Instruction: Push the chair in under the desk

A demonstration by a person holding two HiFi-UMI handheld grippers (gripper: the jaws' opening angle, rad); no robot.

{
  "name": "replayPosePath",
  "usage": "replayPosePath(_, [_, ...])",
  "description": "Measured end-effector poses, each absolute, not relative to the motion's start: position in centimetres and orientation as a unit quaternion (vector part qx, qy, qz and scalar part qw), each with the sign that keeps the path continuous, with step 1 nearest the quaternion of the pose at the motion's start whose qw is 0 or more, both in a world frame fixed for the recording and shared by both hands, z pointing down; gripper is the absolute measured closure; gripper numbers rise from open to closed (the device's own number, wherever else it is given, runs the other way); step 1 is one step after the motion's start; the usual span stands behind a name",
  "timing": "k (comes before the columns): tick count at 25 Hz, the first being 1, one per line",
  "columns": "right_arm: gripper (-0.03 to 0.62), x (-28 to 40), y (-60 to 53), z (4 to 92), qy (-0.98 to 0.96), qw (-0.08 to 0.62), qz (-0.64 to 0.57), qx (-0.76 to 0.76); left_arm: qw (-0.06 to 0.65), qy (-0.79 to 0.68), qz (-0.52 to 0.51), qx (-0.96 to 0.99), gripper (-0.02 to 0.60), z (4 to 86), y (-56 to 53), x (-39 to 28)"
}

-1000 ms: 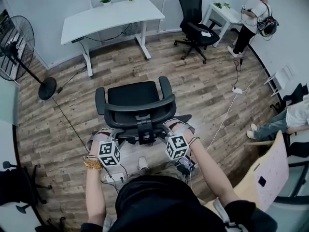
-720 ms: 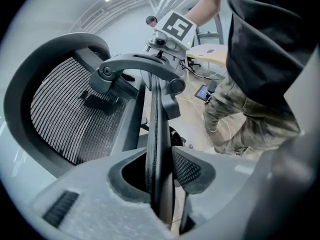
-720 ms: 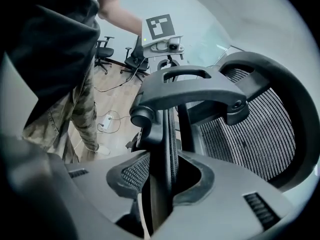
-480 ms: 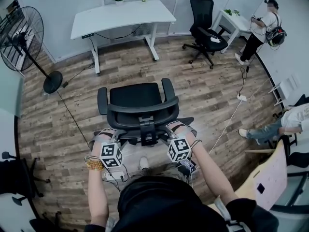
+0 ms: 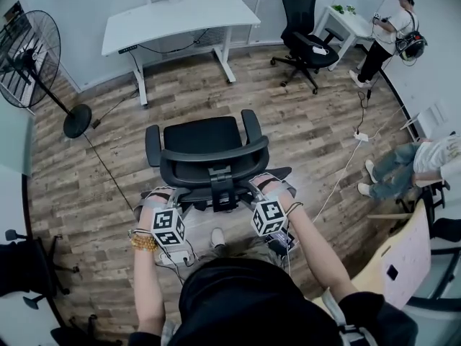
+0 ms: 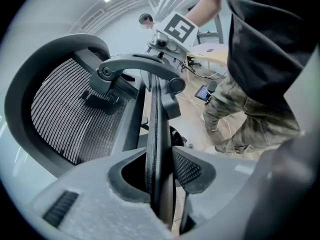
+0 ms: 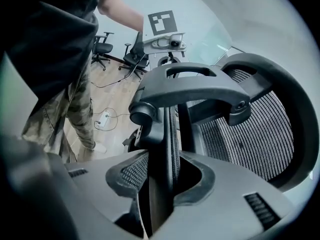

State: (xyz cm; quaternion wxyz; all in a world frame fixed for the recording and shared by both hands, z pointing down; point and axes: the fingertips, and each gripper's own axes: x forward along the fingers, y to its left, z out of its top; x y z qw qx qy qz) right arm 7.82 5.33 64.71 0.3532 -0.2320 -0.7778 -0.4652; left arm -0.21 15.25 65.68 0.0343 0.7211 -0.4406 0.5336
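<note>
The jaws of the left gripper (image 6: pixel 161 171) and right gripper (image 7: pixel 167 176) were kept pinched on the backrest rim of the chair (image 5: pixel 198 139), which had scarcely been moved from mid-frame, so the desk (image 5: pixel 180 16) at upper left was judged still well apart.

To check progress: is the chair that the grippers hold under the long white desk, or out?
Out. The chair stands on open floor, well apart from the desk.

Black chair (image 5: pixel 200 137) well apart from desk (image 5: pixel 180 16)
</note>
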Motion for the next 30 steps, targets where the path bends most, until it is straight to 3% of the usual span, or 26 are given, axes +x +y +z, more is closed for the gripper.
replayPosePath(30, [0.464, 7.76, 4.94, 64.82, -0.771, 0.363, -0.462, -0.245, 0.058, -0.436, 0.546, 0.713, 0.442, 66.07, 14.87, -0.39])
